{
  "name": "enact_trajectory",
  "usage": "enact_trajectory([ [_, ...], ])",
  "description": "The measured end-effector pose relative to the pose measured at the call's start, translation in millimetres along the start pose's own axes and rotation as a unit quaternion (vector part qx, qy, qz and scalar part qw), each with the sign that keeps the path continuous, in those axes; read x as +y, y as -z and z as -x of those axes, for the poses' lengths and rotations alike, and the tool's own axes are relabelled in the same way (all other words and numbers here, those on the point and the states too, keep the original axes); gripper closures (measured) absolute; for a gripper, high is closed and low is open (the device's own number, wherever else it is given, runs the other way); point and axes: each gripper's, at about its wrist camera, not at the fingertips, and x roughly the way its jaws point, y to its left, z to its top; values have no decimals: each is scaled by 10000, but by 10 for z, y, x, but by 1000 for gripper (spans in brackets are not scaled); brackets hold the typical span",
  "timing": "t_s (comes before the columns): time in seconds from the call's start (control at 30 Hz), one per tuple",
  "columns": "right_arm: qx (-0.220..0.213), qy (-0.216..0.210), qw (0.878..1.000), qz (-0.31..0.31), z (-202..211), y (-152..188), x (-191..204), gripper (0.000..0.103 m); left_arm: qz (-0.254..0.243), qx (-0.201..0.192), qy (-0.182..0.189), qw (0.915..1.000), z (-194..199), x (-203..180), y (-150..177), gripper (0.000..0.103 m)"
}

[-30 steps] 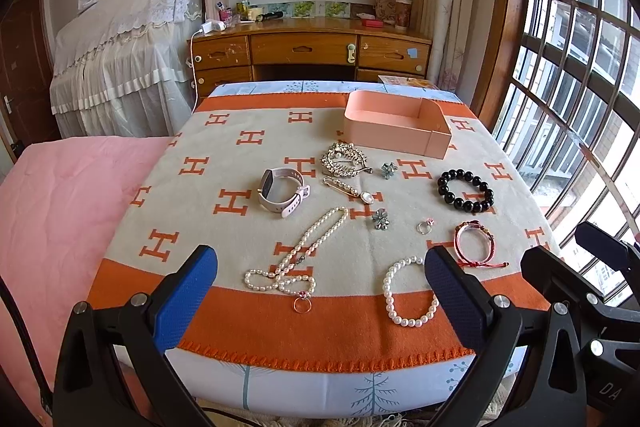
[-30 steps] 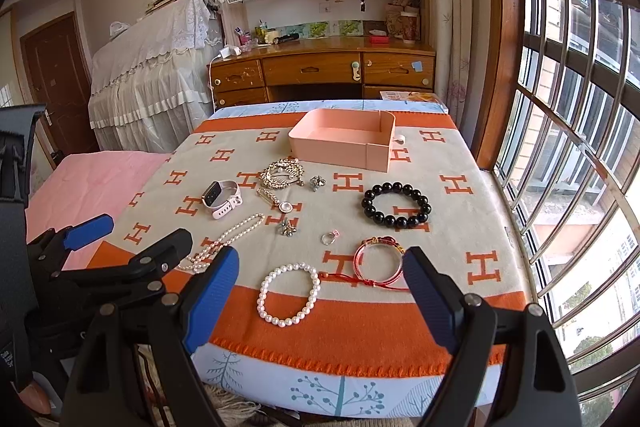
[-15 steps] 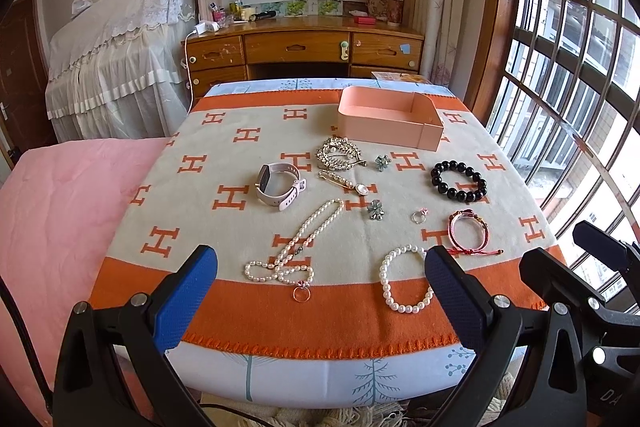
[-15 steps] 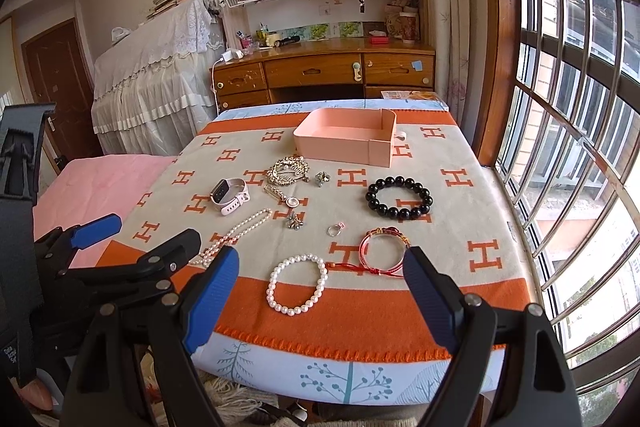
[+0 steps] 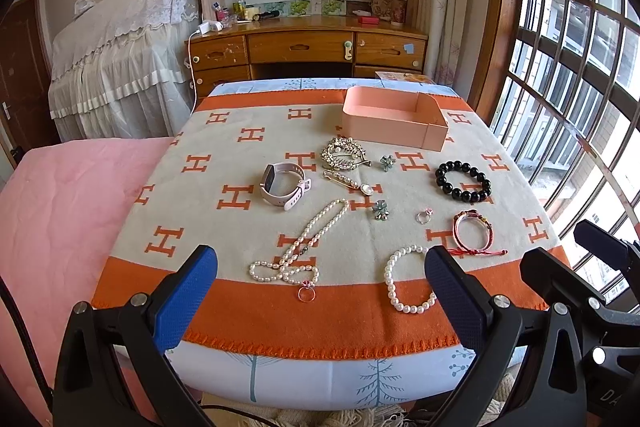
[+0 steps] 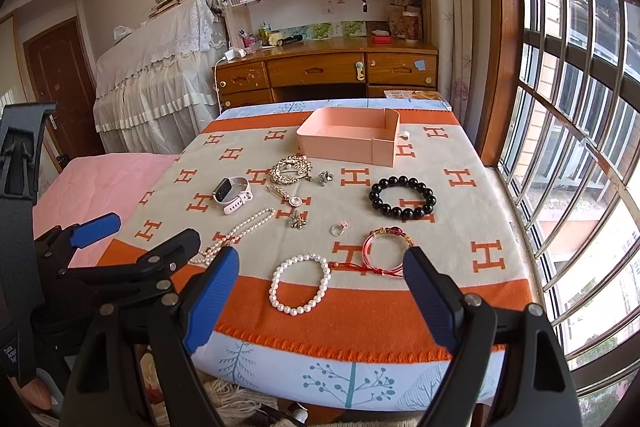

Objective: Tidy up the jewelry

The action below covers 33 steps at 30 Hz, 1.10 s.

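Jewelry lies spread on an orange-and-cream blanket (image 5: pixel 224 155). A pink open box (image 5: pixel 394 117) stands at the far side. In front of it lie a silver brooch (image 5: pixel 344 154), a pink watch (image 5: pixel 283 185), a pearl necklace (image 5: pixel 304 247), a pearl bracelet (image 6: pixel 300 283), a black bead bracelet (image 6: pixel 402 197), a red cord bracelet (image 6: pixel 384 255) and a small ring (image 6: pixel 339 228). My left gripper (image 5: pixel 320 285) hangs open over the blanket's near edge, holding nothing. My right gripper (image 6: pixel 320 287) is open too, just before the pearl bracelet.
A pink bedspread (image 5: pixel 60 211) adjoins the blanket on the left. A wooden desk (image 5: pixel 308 47) with shelves stands behind, a lace-covered piano (image 5: pixel 120 55) at the left, barred windows (image 6: pixel 580 147) at the right. Small flower clips (image 5: pixel 379 209) and a pin (image 5: pixel 348 181) lie mid-blanket.
Both grippers have drifted slightly: the views pulled back and shifted a little, then settled. Nothing on the blanket has moved, and both grippers stay open.
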Motion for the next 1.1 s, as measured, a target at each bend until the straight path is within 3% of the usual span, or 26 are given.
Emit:
enact_trajectory([
  [0.73,264,-163,9995,-55,-521,-247,-277,18,-267,271,-256,9989,-557,-44,-349,1],
  [0.93,606,140,9978,-232,-872,-462,-607,19,-145,547,-269,9980,-1024,338,-627,1],
  [1.1,926,366,9944,-343,-1181,-642,-925,27,163,912,-167,9956,-1417,766,-830,1],
])
